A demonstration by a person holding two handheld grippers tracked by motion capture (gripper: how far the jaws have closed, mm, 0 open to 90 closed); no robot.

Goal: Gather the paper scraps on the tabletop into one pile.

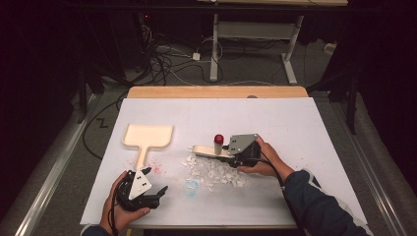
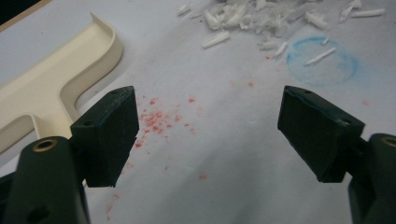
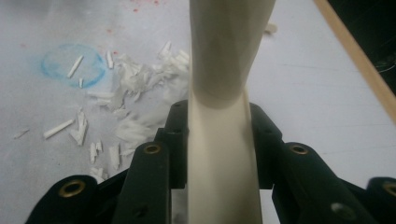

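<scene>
Left gripper (image 1: 158, 192) low near table (image 1: 295, 128) front edge, held in hand; fingers (image 2: 109, 135) wide apart, nothing between, pads over bare white sheet w/ red speckles (image 2: 156, 120) just ahead of left pad. Cream dustpan (image 1: 147, 137) ahead and left of those fingers, flat on table, handle pointing back toward them; apart, not touching.

Blue chalky ring (image 2: 322, 60) ahead-right of left fingers, few white bits inside it. Pile of white scraps (image 1: 216, 172) beyond that, between the two grippers, spread loosely.

Right gripper (image 1: 230, 151) at far-right edge of scrap pile; fingers (image 3: 175, 135) clamped tight on cream handle of brush-like tool (image 3: 224, 93), handle running straight out between them and ahead. In high view tool lies low over table, far end reaching left past pile's back edge. Small red-capped item (image 1: 219, 139) upright just behind the tool, close to right fingers; contact w/ tool unclear. Scraps sit left of right fingers in its own view, some right under the handle.
</scene>
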